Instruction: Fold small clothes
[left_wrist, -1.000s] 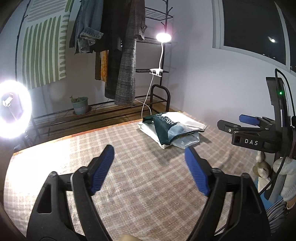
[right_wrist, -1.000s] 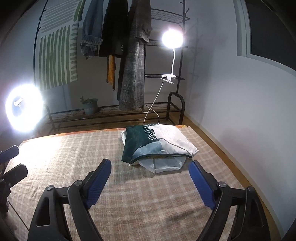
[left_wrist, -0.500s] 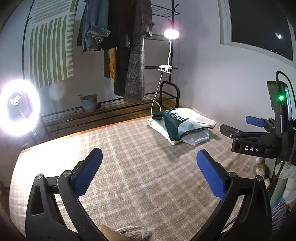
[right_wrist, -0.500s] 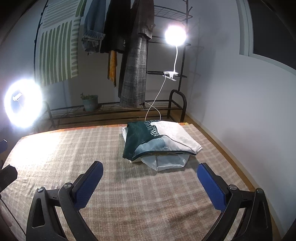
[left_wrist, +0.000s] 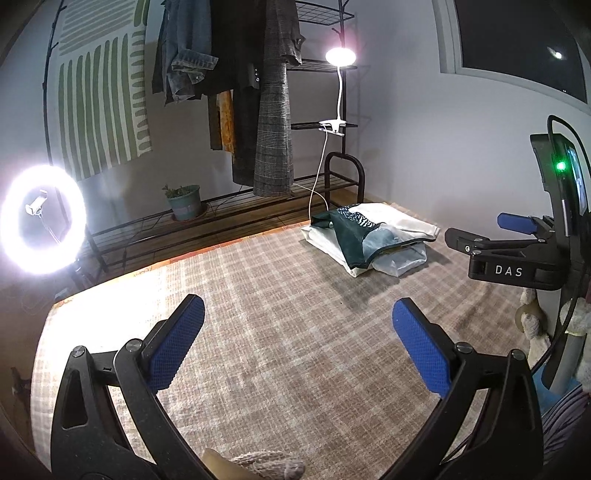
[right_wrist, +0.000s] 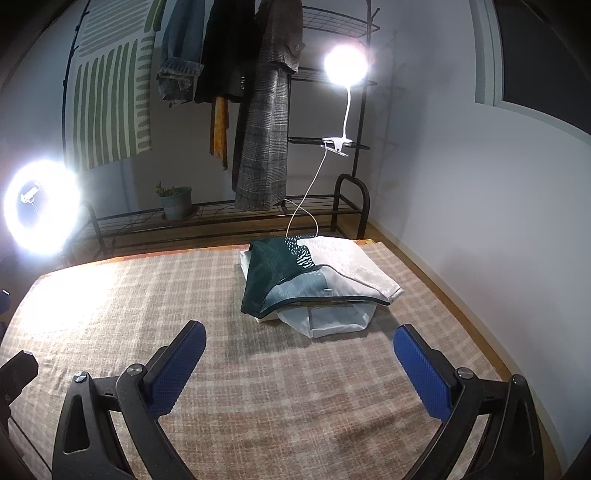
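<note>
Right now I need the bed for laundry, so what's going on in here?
A person is folding small clothes with a handheld gripper in each hand. The left gripper and right gripper are both open, empty and held above the plaid cover. A stack of folded clothes sits at the far side of the cover, untouched by either gripper. No unfolded garment shows on the cover.

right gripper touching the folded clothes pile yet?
Apart. The right wrist view shows the right gripper open, with bare checked blanket between its fingers and the folded clothes pile.
</note>
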